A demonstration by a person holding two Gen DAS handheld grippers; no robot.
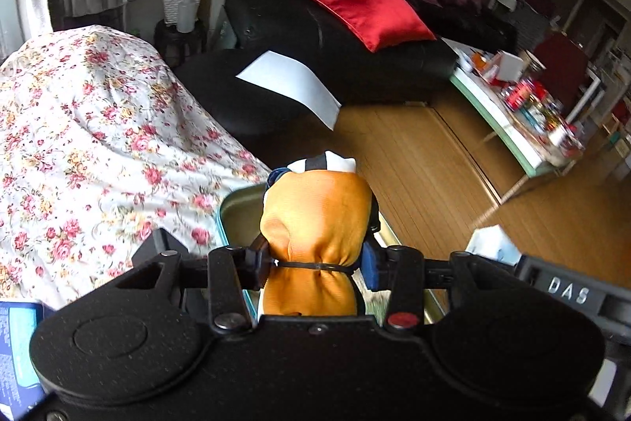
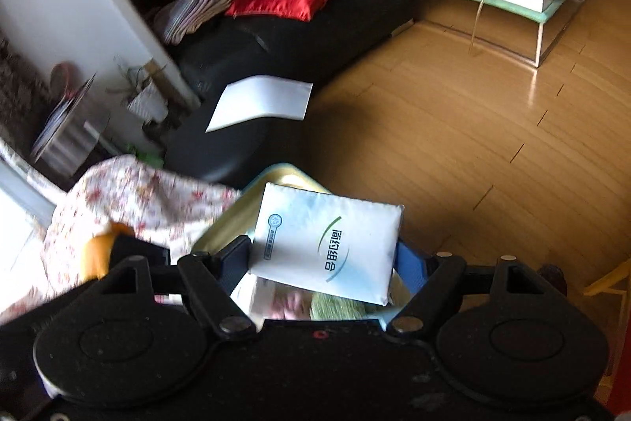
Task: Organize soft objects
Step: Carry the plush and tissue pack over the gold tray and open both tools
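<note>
Left tool [image 1: 315,263] clamps orange pouch [image 1: 315,223] | right tool [image 2: 321,263] pinches tissue pack [image 2: 327,243]

Orange soft toy [image 1: 315,219]: fine-ribbed cloth with a slight sheen; tissue pack [image 2: 327,243]: smooth, faintly glossy plastic film. Floral cover [image 1: 98,129]: matt printed cotton-like cloth; red cushion [image 1: 368,8]: shiny satin; sofa [image 1: 284,26]: glossy black leather-like surface. Floor [image 2: 453,129]: polished wood boards reflecting light.
</note>
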